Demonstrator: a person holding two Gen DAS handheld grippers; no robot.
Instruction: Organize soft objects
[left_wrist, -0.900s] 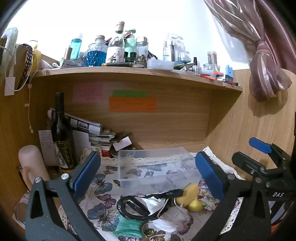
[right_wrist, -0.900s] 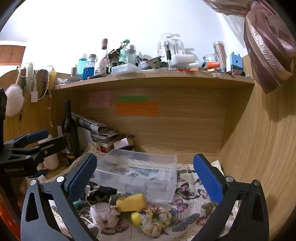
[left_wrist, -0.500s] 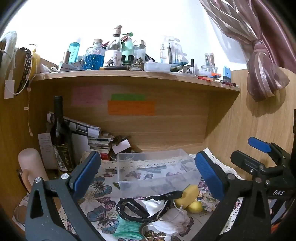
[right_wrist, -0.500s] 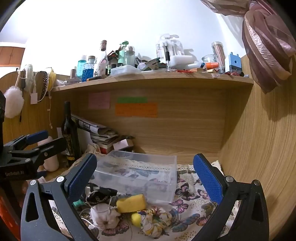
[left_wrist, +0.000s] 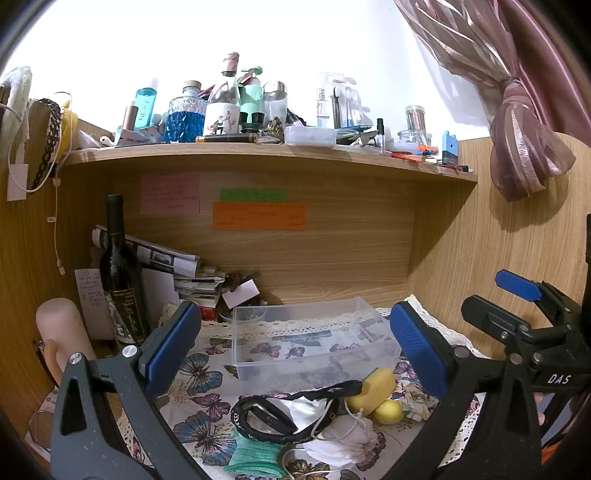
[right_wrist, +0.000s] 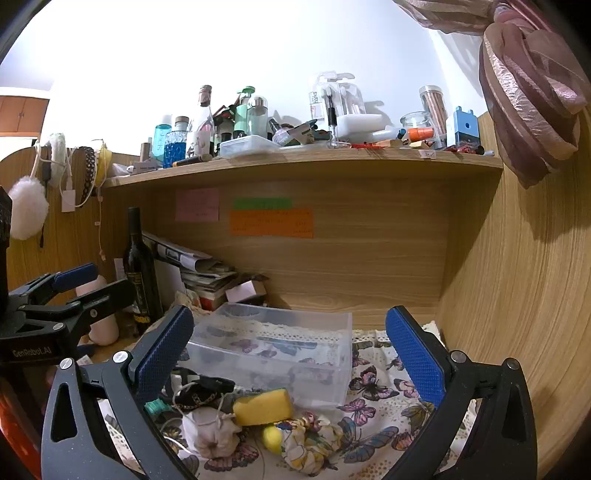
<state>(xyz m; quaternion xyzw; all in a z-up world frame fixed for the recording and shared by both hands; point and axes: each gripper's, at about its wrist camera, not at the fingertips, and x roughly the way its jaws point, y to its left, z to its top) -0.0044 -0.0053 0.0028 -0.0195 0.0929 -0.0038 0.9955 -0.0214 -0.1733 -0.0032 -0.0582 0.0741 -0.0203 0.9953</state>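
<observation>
On the counter, before the clear bin (left_wrist: 314, 343): yellow sponge (right_wrist: 263, 406), white pouch (right_wrist: 208, 430), floral scrunchie (right_wrist: 308, 439), black band (left_wrist: 264, 413), green mesh (left_wrist: 253, 452) | left tongs (left_wrist: 295, 343) gaping, empty | right tongs (right_wrist: 291, 350) gaping, empty

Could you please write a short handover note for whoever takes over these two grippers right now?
Left gripper: open, holding nothing. Right gripper: open, holding nothing.
Clear plastic bin sits on the butterfly cloth and looks empty.
In front of it lie the yellow sponge, white drawstring pouch, floral scrunchie, black band and green mesh piece.
Done: nothing binned yet.
Left: probably move each soft item into the bin.
</observation>
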